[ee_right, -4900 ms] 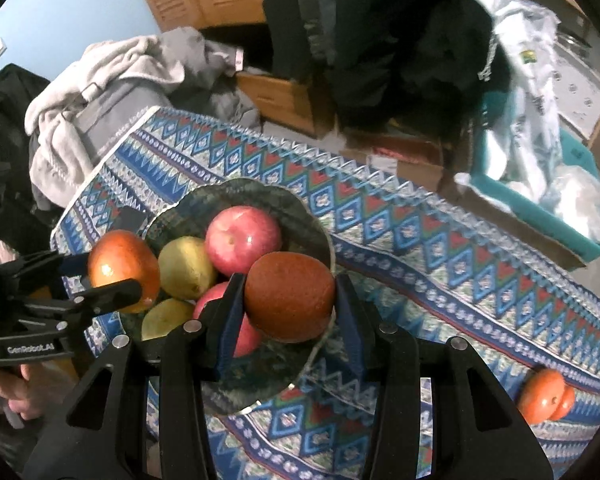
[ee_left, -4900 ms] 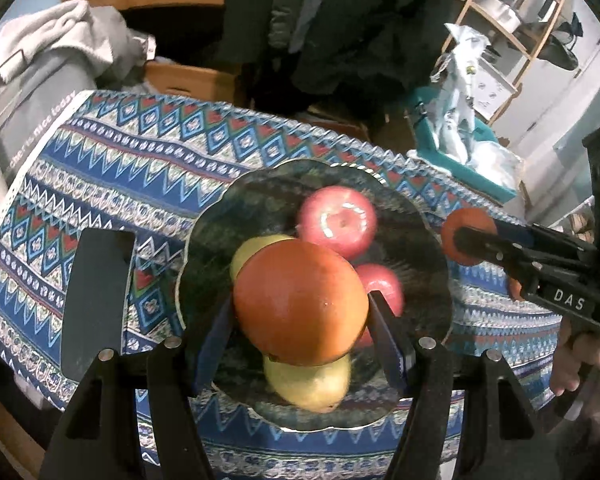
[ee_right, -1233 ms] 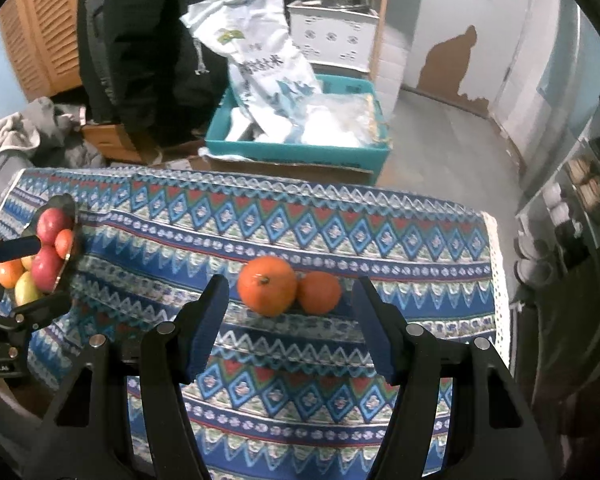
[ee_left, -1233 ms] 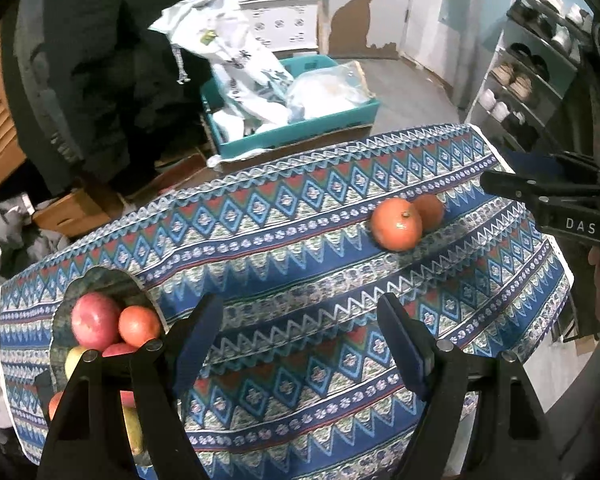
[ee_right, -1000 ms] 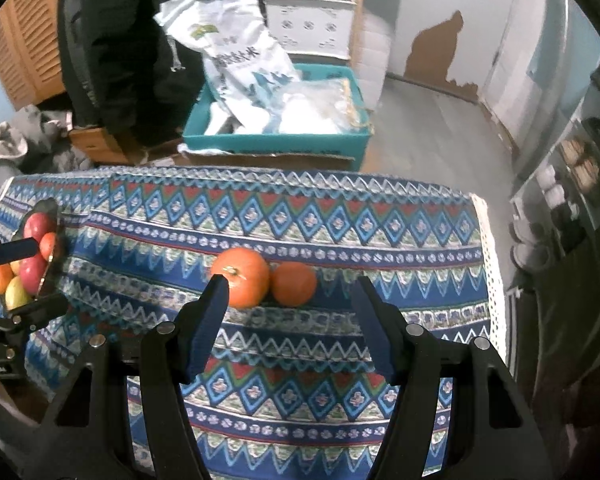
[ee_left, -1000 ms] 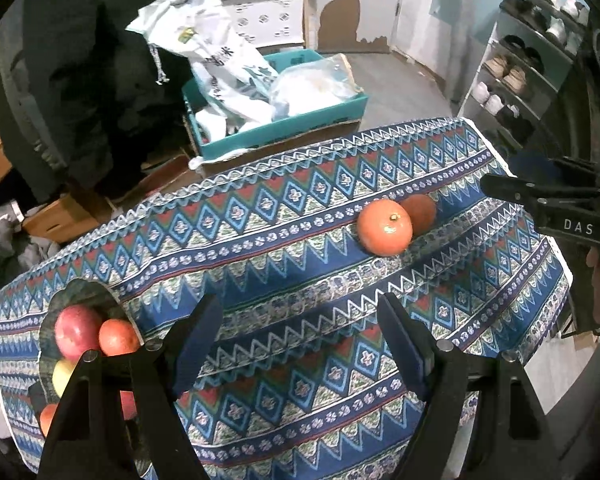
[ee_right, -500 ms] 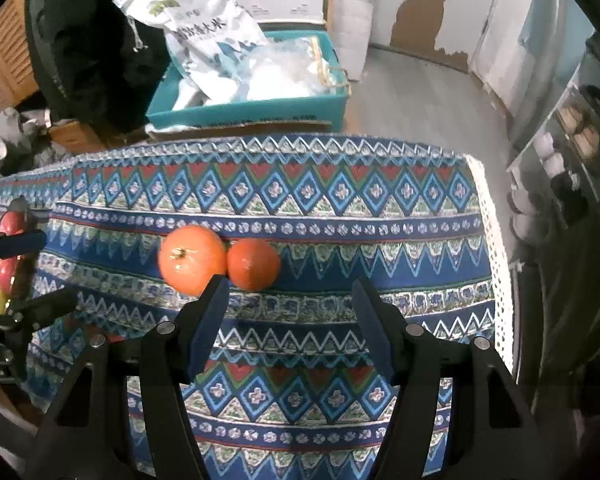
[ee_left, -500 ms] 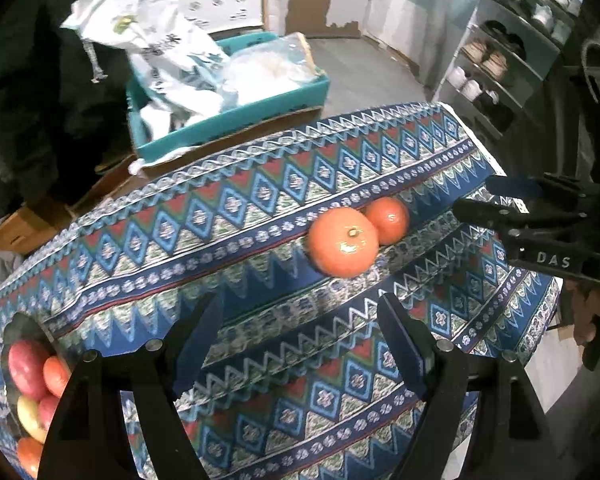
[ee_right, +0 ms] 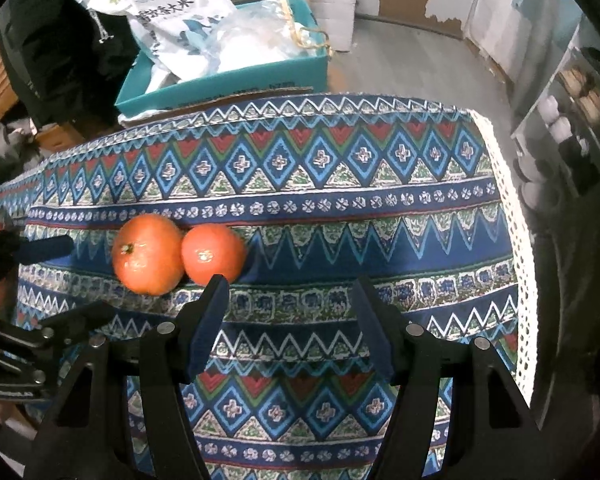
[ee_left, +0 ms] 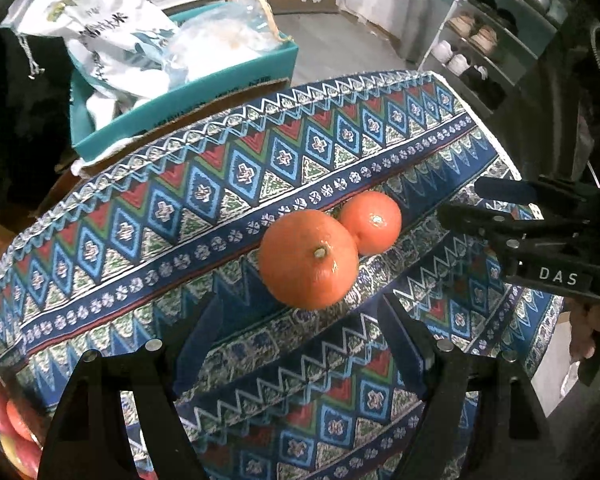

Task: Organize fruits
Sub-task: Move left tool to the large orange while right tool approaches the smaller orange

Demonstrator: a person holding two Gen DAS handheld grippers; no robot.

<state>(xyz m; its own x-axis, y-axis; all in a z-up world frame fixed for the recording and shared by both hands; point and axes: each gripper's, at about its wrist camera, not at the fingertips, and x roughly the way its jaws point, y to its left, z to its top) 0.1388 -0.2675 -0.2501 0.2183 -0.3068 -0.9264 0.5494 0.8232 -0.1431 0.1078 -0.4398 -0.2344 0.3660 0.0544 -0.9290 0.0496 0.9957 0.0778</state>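
Left gripper (ee_left: 300, 332): released, nothing between the blue pads, angled steeply down over the bench (ee_left: 140, 240). Larger orange (ee_left: 308, 258) just ahead of the gap, stem up, resting on the patterned cloth. Smaller orange (ee_left: 374, 222) touching it on the far right side.

Right gripper (ee_right: 288, 316): released as well, empty, pointed down at bare cloth. Smaller orange (ee_right: 212, 254) just beyond the tip of its left finger; larger orange (ee_right: 148, 258) further left, touching the smaller one. Each gripper visible at the edge of the other's view, flanking the pair.

Bowl of red and yellow fruit (ee_left: 8, 420) partly visible at lower left of left wrist view, well apart from the oranges. Teal box (ee_right: 228, 76) with white bags beyond the far bench edge. Shoe rack (ee_left: 492, 40) at upper right.
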